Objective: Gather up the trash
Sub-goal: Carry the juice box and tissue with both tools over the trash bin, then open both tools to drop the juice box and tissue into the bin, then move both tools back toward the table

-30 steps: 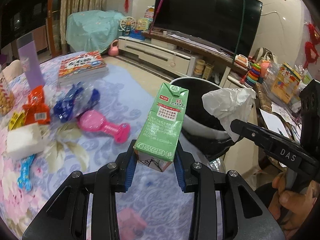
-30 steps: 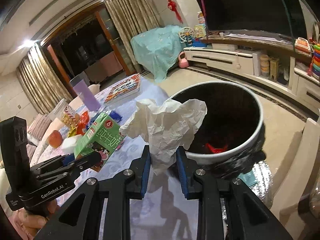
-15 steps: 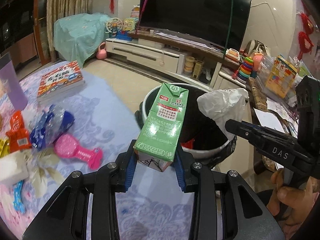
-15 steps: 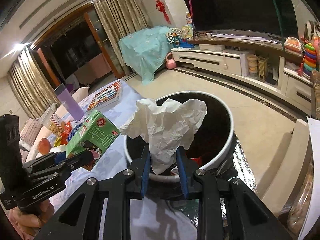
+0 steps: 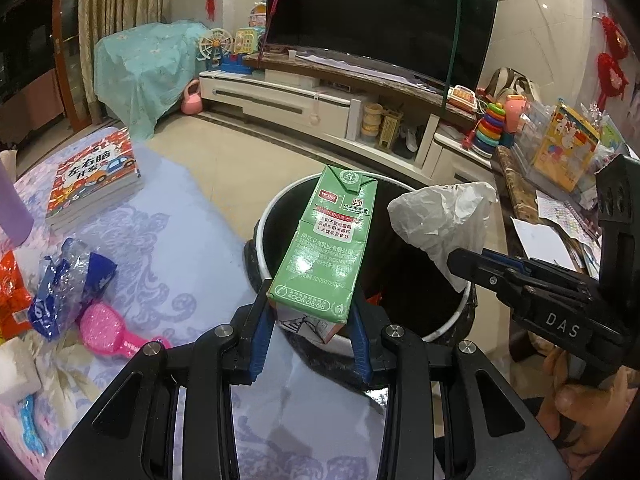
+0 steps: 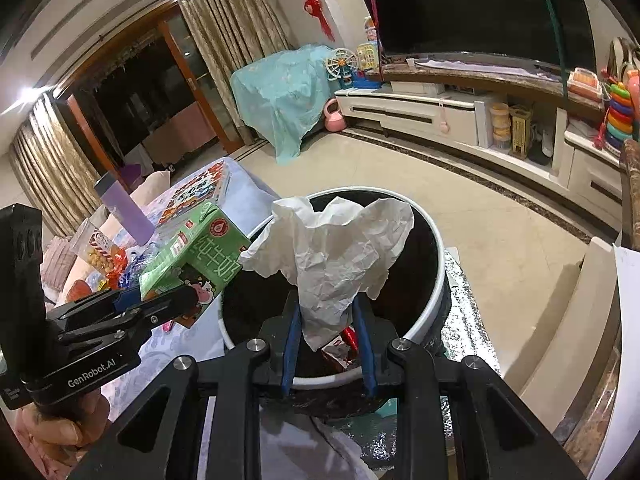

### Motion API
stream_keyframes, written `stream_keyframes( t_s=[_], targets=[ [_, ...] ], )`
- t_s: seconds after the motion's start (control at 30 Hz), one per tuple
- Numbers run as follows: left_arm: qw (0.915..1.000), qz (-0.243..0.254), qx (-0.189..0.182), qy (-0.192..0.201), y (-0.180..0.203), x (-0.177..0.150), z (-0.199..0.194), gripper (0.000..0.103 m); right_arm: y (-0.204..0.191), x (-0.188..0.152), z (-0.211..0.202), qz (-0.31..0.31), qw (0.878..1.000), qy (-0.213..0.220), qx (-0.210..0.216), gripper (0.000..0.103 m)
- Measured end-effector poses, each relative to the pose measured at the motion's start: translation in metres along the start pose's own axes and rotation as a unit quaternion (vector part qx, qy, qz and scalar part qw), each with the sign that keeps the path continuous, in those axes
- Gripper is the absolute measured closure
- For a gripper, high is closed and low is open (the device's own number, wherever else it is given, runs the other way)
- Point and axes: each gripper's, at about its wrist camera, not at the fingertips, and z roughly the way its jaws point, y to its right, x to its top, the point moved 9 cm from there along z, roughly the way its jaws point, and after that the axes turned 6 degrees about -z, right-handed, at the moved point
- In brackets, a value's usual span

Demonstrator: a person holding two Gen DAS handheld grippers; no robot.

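Both tools have carried their loads from the worktop toward the trash bin (image 5: 448, 326): left tool (image 5: 312, 320) clamped on the milk carton (image 5: 326, 248), right tool (image 6: 326, 328) pinching crumpled tissue (image 6: 332, 252) over its mouth, poised for dropping.

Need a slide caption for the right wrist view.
Right tool holds crumpled tissue over the black bin; left tool brings a green milk carton.
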Motion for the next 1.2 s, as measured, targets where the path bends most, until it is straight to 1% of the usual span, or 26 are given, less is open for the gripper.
stream_keyframes(
  t_s=[0.23, 0.37, 0.43, 0.5, 0.53, 0.57, 0.6, 0.63, 0.67, 0.7, 0.77, 0.87, 0.93, 0.97, 1.03, 1.1, 1.2],
  targets=[
    [0.9999, 0.007, 0.003, -0.007, 0.005, 0.001, 0.011, 0.07, 0.005, 0.003, 0.005, -0.001, 1.0, -0.006, -0.001, 0.077],
    [0.9999, 0.002, 0.001, -0.014, 0.005, 0.004, 0.018, 0.07, 0.008, 0.003, 0.01, 0.001, 1.0, -0.011, 0.001, 0.076],
    [0.9998, -0.003, -0.004, -0.019, 0.006, 0.005, 0.02, 0.07, 0.009, 0.003, 0.012, 0.001, 1.0, -0.015, 0.0, 0.074],
    [0.9997, -0.006, -0.008, -0.023, 0.006, 0.005, 0.022, 0.069, 0.01, 0.003, 0.013, -0.001, 1.0, -0.018, -0.004, 0.074],
    [0.9997, -0.006, -0.01, -0.023, 0.006, 0.004, 0.021, 0.069, 0.011, 0.003, 0.013, -0.002, 1.0, -0.019, -0.006, 0.073],
    [0.9997, -0.005, -0.009, -0.021, 0.006, 0.005, 0.021, 0.063, 0.01, 0.002, 0.014, -0.004, 1.0, -0.02, -0.009, 0.072],
    [0.9998, -0.005, -0.007, -0.02, 0.006, 0.004, 0.021, 0.059, 0.011, 0.002, 0.014, -0.004, 1.0, -0.02, -0.01, 0.069],
    [0.9998, -0.004, -0.004, -0.017, 0.006, 0.005, 0.019, 0.053, 0.012, 0.002, 0.014, -0.003, 1.0, -0.02, -0.008, 0.058],
    [0.9999, -0.003, -0.002, -0.013, 0.005, 0.005, 0.018, 0.052, 0.012, 0.003, 0.014, -0.001, 1.0, -0.02, -0.006, 0.052],
    [1.0, -0.003, 0.0, -0.009, 0.004, 0.004, 0.015, 0.052, 0.012, 0.003, 0.013, 0.0, 1.0, -0.018, -0.006, 0.044],
    [1.0, -0.006, 0.002, -0.007, 0.0, 0.002, 0.012, 0.046, 0.013, 0.003, 0.011, 0.0, 1.0, -0.015, -0.008, 0.042],
    [0.9999, -0.015, 0.005, 0.0, -0.008, -0.005, 0.004, 0.045, 0.012, 0.002, 0.006, 0.004, 1.0, -0.009, -0.007, 0.038],
    [0.9997, -0.022, 0.011, 0.001, -0.015, -0.012, -0.001, 0.044, 0.01, 0.0, 0.002, 0.008, 1.0, -0.004, -0.006, 0.028],
    [0.9996, -0.025, 0.012, 0.002, -0.017, -0.014, -0.003, 0.044, 0.009, 0.0, 0.001, 0.009, 1.0, 0.0, -0.004, 0.026],
    [0.9993, -0.035, 0.016, 0.005, -0.027, -0.023, -0.01, 0.044, 0.006, -0.001, -0.003, 0.013, 1.0, 0.007, -0.003, 0.017],
    [0.9987, -0.045, 0.022, 0.008, -0.039, -0.032, -0.018, 0.043, -0.001, -0.003, -0.008, 0.014, 1.0, 0.015, -0.001, 0.016],
    [0.9977, -0.062, 0.027, 0.011, -0.055, -0.043, -0.028, 0.041, -0.012, -0.005, -0.014, 0.009, 1.0, 0.025, -0.001, 0.012]
  ],
)
